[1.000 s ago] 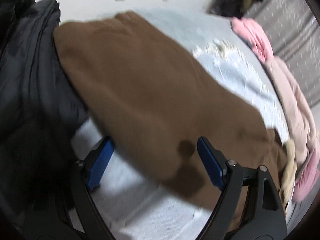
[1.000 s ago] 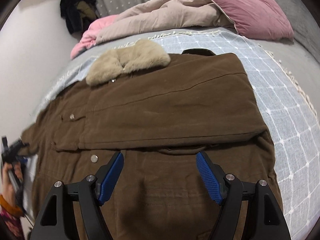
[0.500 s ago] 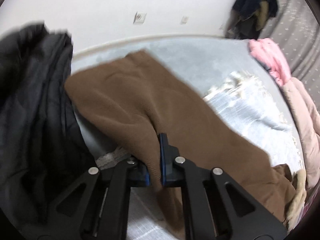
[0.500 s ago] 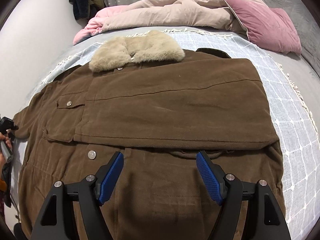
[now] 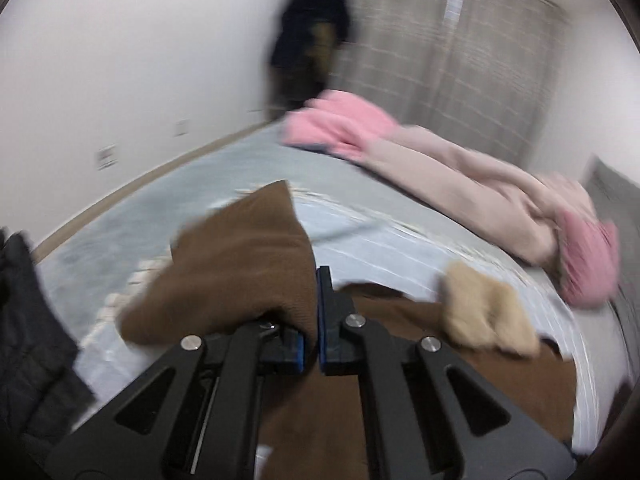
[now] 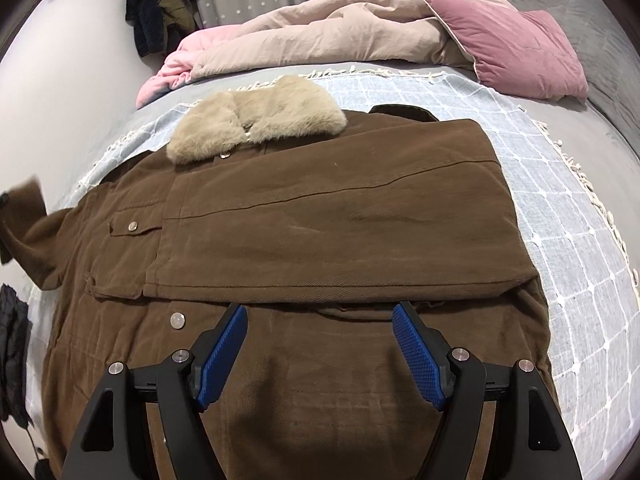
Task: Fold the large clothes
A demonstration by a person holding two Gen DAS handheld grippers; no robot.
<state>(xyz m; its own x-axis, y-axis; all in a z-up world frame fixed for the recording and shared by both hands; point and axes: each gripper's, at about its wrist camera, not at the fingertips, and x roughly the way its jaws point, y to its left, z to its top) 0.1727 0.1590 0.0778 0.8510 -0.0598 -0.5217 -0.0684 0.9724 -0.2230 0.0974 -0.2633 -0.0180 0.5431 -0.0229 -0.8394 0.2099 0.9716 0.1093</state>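
A large brown coat (image 6: 320, 220) with a beige fur collar (image 6: 256, 120) lies flat on the bed, its right sleeve folded across the chest. My right gripper (image 6: 320, 344) is open and empty, hovering over the coat's lower front. My left gripper (image 5: 314, 320) is shut on the coat's left sleeve (image 5: 240, 264) and holds it lifted above the bed; the sleeve end stands up at the left edge of the right wrist view (image 6: 24, 216). The fur collar (image 5: 484, 312) shows blurred in the left wrist view.
A pale blue checked blanket (image 6: 560, 208) covers the bed. A beige and pink duvet (image 6: 320, 28) and a mauve pillow (image 6: 512, 40) lie at the head. A dark jacket (image 6: 160, 4) hangs on the wall. A black garment (image 5: 28, 328) lies at the left edge.
My left gripper closed on the left sleeve and has lifted it, swinging toward the coat's body. My right gripper stays open and has drifted slightly over the coat.
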